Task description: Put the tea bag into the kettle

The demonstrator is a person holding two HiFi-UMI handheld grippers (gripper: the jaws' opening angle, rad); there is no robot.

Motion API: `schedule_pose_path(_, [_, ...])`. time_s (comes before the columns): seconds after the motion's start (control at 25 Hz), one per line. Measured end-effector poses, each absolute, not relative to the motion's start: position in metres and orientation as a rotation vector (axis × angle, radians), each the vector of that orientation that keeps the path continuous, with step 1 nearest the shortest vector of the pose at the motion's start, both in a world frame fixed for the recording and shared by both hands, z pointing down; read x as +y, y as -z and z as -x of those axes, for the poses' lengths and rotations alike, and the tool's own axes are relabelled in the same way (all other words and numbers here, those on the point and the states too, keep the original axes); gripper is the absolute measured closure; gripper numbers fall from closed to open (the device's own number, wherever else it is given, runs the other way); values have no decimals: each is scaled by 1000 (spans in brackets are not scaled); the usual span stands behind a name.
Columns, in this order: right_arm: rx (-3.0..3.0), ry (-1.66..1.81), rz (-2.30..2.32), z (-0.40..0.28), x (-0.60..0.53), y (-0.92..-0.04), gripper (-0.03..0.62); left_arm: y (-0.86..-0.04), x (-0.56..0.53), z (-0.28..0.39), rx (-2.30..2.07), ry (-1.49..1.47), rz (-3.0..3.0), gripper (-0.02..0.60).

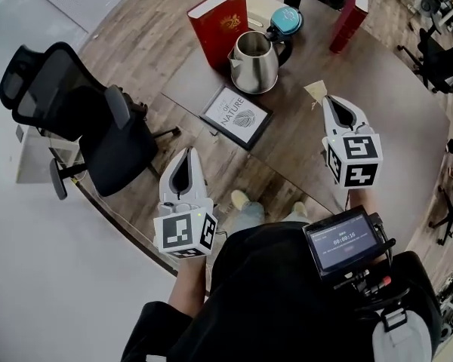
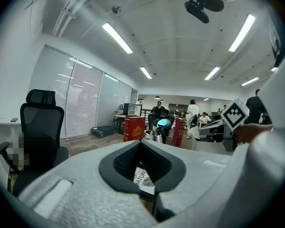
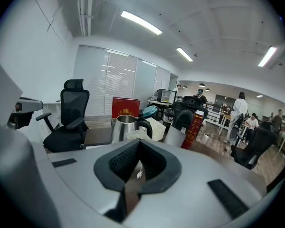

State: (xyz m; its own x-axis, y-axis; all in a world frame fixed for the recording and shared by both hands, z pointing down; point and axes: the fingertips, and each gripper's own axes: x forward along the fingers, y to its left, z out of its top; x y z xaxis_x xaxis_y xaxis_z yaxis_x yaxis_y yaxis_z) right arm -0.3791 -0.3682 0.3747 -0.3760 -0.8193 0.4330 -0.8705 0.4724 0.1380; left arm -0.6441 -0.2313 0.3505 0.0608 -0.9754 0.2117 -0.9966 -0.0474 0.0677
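Grey-brown round table (image 1: 385,104): at its far side we mark the open-lidded steel kettle (image 1: 255,62). To its right, the right gripper (image 1: 326,99) is clamped on the beige paper tea bag (image 1: 315,90). The left gripper (image 1: 186,153), nearer, is closed and empty.

Black office chair (image 1: 75,119) left on wood floor (image 1: 132,47); blinds (image 2: 80,101) cover far-left windows; strip lights (image 2: 117,38) on white ceiling.

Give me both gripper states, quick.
Left gripper: closed, nothing held.
Right gripper: closed on the tea bag.
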Motion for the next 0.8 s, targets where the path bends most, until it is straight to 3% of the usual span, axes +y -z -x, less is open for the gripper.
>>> schedule_pose_path(0.8, [-2269,-105,-1498,433,-389,-325,587,-350,-263,701,-1907,-106,-2219,577])
